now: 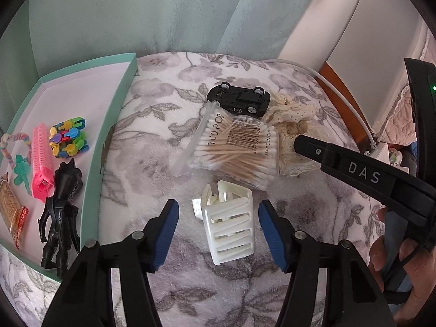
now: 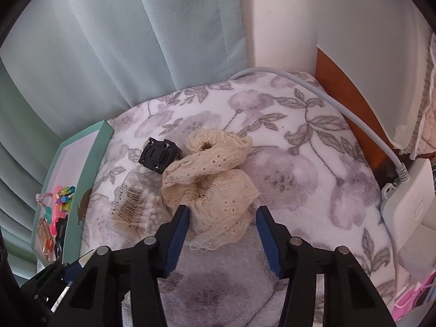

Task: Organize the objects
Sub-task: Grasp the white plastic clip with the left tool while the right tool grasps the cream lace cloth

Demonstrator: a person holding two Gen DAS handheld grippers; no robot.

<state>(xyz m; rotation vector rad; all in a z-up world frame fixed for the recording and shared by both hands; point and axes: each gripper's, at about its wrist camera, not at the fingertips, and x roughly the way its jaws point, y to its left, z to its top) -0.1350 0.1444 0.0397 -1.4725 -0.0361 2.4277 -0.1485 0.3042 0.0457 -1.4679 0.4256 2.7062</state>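
Currently, four loose items lie on the flowered blanket [image 1: 152, 141]: one white hair claw [image 1: 230, 224], one bag of cotton swabs [image 1: 234, 150], one black toy car [image 1: 239, 103] turned wheels-up, and one cream lace scrunchie [image 2: 211, 188].

The left gripper [image 1: 218, 231] is spread wide, one blue pad on each side of the hair claw — neither pad touches it. The right gripper [image 2: 222, 234] is also spread wide, its pads flanking the near edge of the scrunchie; contact cannot be confirmed.

One mint-green tray [image 1: 114, 109] sits at the blanket's left edge. It holds one black figure [image 1: 61, 218], one pink hair roller [image 1: 42, 160], one cluster of coloured blocks [image 1: 68, 141], one striped hair tie [image 1: 13, 144], one teal clip [image 1: 21, 170] and one orange wrapped snack [image 1: 12, 215]. The far half of the tray floor is bare.

The swab bag overlaps the car and touches the scrunchie. Bare blanket lies between tray and bag. One grey cable [image 2: 340, 103] runs along the right edge.
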